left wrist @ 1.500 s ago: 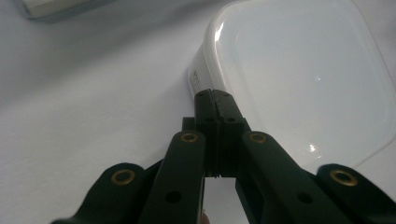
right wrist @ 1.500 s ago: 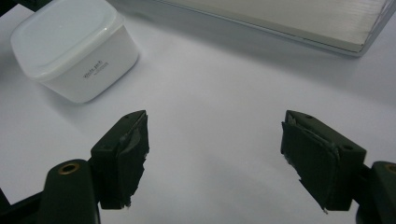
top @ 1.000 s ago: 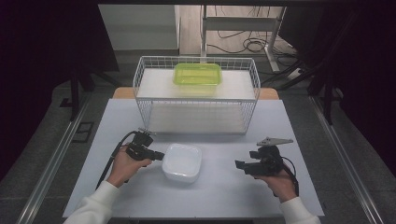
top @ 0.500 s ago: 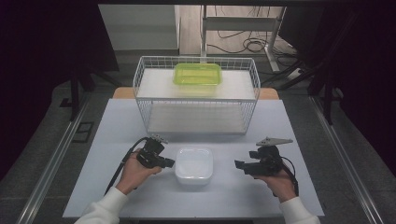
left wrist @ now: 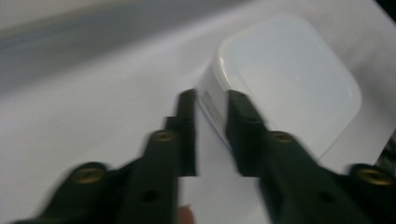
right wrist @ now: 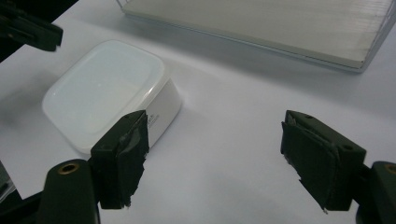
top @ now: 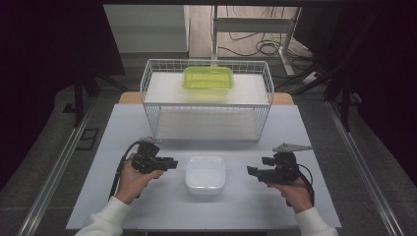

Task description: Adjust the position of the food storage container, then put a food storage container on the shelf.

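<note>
A white lidded container point(top: 205, 173) lies flat on the pale table between the two hands. My left gripper point(top: 172, 162) is just left of it, apart from its edge. In the left gripper view the left gripper point(left wrist: 212, 95) has its jaws parted after just opening, with nothing between them and the container point(left wrist: 289, 79) close beyond the tips. My right gripper point(top: 251, 170) is to the right of the container, pointing at it. In its own view the right gripper point(right wrist: 215, 126) stands wide open and the container point(right wrist: 102, 88) sits ahead on the left.
A white wire basket point(top: 147, 93) stands at the back of the table with a green lidded container point(top: 208, 78) on the board inside it. The table's front edge point(top: 196, 227) runs just in front of the hands. Dark floor and metal rails flank both sides.
The left gripper carried the white container a little to the right, then its jaws parted and the hand drew back to the left. The right gripper stayed still.
</note>
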Available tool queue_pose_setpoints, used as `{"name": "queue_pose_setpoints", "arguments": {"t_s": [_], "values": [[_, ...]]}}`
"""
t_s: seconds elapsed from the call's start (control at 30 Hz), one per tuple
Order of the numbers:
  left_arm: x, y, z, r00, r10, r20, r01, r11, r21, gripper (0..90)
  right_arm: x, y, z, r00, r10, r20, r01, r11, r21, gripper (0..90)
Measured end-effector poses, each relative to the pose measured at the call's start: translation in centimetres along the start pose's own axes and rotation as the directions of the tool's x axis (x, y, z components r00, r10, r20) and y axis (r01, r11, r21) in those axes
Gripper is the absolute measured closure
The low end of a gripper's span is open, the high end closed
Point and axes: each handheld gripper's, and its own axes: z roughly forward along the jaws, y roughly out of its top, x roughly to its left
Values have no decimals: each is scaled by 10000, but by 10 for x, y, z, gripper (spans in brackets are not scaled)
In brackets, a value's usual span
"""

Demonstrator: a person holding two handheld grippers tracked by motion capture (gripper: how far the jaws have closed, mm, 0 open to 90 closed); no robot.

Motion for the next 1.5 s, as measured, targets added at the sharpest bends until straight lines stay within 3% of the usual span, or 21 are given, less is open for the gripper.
{"name": "queue_pose_setpoints", "arguments": {"t_s": [0.13,0.37,0.57,0.77,1.03,1.1,1.2,1.37,1.5], "values": [[3,-2,-10,9989,-457,128,461,9985,-282,409,1,0,1,9999,25,-125,-24,10000,2,233],[7,-6,-11,9965,-600,583,619,9976,-300,335,0,2,0,9999,74,-82,-74,9999,-85,234],[3,-6,-8,9955,-643,700,657,9977,-181,288,1,3,1,9999,60,-146,-61,10000,-77,233],[0,-7,-4,9898,-892,1107,917,9956,-173,282,6,2,5,9993,232,-306,-223,9993,295,251],[3,-9,3,9839,-1098,1412,1106,9939,18,320,10,4,11,9965,543,-631,-519,9979,396,277],[4,-7,7,9771,-1305,1679,1304,9914,114,329,10,5,14,9943,743,-765,-721,9969,317,286],[3,-4,11,9722,-1397,1878,1382,9902,211,339,11,3,18,9920,899,-885,-873,9956,329,294],[3,-7,16,9702,-1443,1946,1387,9894,426,370,14,4,26,9892,984,-1090,-937,9945,472,340],[6,-11,20,9577,-1834,2218,1746,9829,588,394,14,6,34,9806,1340,-1428,-1275,9904,543,368]]}}
